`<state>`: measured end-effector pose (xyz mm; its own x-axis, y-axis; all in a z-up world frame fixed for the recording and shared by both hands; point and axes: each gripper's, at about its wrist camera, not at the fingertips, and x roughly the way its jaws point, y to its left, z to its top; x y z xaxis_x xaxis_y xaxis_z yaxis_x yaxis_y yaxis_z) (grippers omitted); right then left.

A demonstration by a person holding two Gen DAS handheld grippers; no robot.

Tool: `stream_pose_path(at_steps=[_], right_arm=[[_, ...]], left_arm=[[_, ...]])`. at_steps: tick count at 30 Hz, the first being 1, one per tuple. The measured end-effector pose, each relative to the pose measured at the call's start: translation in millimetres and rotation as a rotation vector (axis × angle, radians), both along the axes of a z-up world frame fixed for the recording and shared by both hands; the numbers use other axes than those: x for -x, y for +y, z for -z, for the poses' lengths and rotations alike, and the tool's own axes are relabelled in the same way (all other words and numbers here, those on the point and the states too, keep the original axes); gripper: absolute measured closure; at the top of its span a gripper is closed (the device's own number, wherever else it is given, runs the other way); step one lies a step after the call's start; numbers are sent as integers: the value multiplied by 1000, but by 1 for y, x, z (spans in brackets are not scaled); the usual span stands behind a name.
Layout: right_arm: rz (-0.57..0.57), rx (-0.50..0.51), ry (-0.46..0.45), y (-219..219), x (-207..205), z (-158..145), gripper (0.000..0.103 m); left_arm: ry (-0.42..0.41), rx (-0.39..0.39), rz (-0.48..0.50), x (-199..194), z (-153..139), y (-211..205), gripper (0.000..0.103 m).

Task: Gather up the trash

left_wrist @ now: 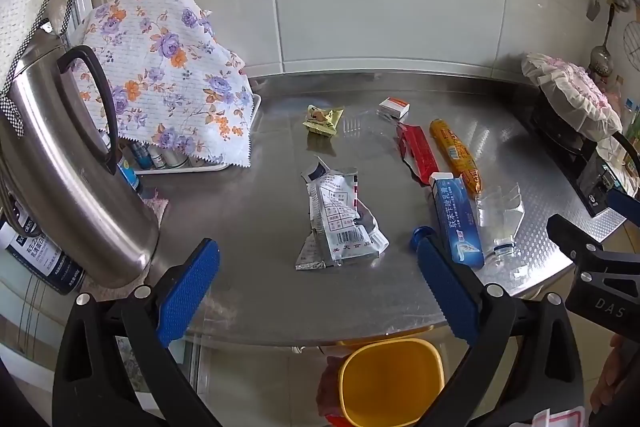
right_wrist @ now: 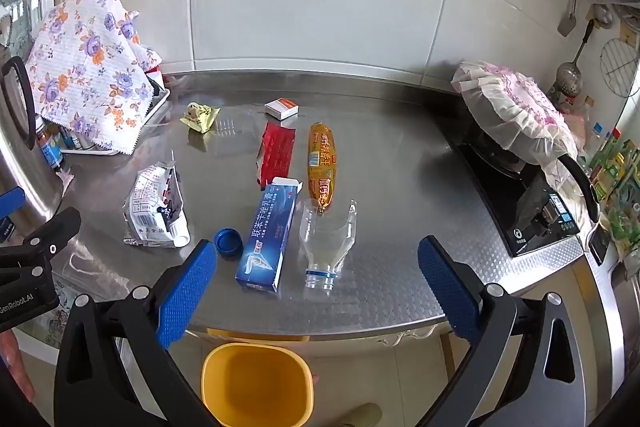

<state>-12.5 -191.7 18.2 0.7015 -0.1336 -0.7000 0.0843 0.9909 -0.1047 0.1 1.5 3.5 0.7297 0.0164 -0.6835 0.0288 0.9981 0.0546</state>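
Silver wrapper [left_wrist: 340, 223], toothpaste box [right_wrist: 266, 239] (open-ended), yellow bin [right_wrist: 256, 383] below counter [right_wrist: 400, 287]

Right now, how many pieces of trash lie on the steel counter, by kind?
Wrappers and bags: 4 (silver foil bag, red wrapper, yellow snack packet, orange sausage wrapper)
Boxes: 2 (blue toothpaste box, small white-orange box)
Cut clear plastic bottle: 1
Blue bottle cap: 1
Total: 8
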Motion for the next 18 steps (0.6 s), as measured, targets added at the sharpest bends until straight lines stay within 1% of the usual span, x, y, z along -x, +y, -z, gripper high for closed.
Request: stream_pose_path(at_steps=[5,6,18], right_arm=[[1,-2,-2,0,0,-1,3],[1,-3,-2,0,1,-1,3],[1,-7,0,1,1,-1,3]], left_arm=[[1,5,-3,2,-4,3,5],[1,0,0,0,3,1,5],[1,0,0,0,1,2,5]])
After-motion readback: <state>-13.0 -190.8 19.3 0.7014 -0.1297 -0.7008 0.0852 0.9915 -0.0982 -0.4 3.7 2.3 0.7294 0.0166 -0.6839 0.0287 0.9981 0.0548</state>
